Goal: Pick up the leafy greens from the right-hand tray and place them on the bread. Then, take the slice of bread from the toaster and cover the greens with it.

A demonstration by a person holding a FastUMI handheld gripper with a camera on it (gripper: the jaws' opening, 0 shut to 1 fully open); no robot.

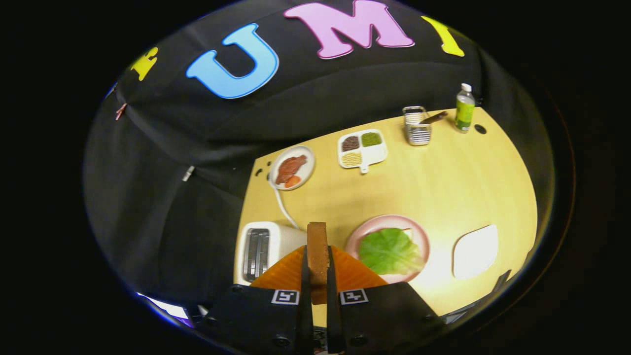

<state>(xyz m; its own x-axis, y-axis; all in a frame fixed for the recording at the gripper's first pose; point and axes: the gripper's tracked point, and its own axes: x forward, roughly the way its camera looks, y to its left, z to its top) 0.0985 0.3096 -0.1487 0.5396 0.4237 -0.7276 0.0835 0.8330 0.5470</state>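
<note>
We are in the second half of the task — the leafy greens [389,250] already lie on the pink plate [419,235], hiding the bread beneath, and the right-hand tray [475,251] sits bare. Our hand-held gripper [318,276] is closed narrow on the slice of bread [317,246], both fingers pressing its faces as it stands on edge, lifted clear of the toaster [261,249] at about ten o'clock from the fingers. Next, we judge, comes a carry toward two o'clock — tipping the slice flat, lowering it squarely over the greens, then letting go.
</note>
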